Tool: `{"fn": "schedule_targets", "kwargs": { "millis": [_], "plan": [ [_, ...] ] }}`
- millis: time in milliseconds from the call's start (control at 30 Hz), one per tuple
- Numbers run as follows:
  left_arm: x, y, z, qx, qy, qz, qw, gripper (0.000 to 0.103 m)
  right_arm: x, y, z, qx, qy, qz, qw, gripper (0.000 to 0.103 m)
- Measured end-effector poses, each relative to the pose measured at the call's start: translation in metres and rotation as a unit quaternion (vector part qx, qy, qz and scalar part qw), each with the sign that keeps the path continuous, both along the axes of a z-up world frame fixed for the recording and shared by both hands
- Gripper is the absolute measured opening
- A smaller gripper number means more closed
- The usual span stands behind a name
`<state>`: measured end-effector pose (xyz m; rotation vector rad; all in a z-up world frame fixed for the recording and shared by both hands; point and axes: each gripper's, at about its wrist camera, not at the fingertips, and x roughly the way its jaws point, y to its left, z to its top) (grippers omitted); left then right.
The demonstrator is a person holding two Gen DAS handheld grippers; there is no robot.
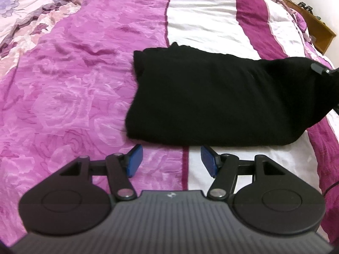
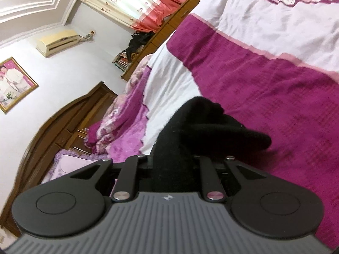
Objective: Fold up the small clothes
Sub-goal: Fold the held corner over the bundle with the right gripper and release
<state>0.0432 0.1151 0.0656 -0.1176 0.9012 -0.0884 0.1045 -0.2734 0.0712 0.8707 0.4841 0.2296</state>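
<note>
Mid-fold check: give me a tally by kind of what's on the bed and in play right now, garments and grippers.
Black garment: 1, partly folded on the bedspread
Grippers: 2, the left gripper open and empty, the right gripper shut on the garment's end
Pillow: 1, at the far left corner
Total: 4

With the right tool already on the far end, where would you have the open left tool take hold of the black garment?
I would take the near-left corner of the black garment, coming in low from the near edge. The left tool is open just short of that edge, which lies flat and folded on the bedspread. The right tool grips the opposite end, so both ends could lift evenly.
</note>
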Motion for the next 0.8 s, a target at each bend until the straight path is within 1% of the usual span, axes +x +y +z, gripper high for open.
{"fn": "schedule_targets", "kwargs": {
  "millis": [67,333,467,567,733,800],
  "plan": [
    [-0.001,0.005,0.001,0.001,-0.001,0.005,1.0,0.062,0.0,0.007,0.005,0.014,-0.003,0.006,1.0,0.017],
    [-0.006,0.025,0.008,-0.003,-0.014,0.022,0.9997,0.062,0.0,0.046,0.031,0.011,-0.029,0.034,0.999,0.017],
    [-0.008,0.035,0.013,-0.006,-0.021,0.031,0.9993,0.062,0.002,0.074,0.043,-0.01,-0.039,0.054,0.998,0.017],
    [-0.01,0.042,0.016,-0.007,-0.027,0.035,0.999,0.062,0.005,0.099,0.046,-0.017,-0.037,0.068,0.997,0.017],
    [-0.011,0.055,0.018,-0.011,-0.034,0.045,0.9984,0.062,0.007,0.145,0.041,-0.04,-0.026,0.102,0.994,0.017],
    [-0.012,0.06,0.017,-0.014,-0.035,0.048,0.9981,0.062,0.008,0.168,0.036,-0.06,-0.022,0.119,0.991,0.017]
  ]
}}
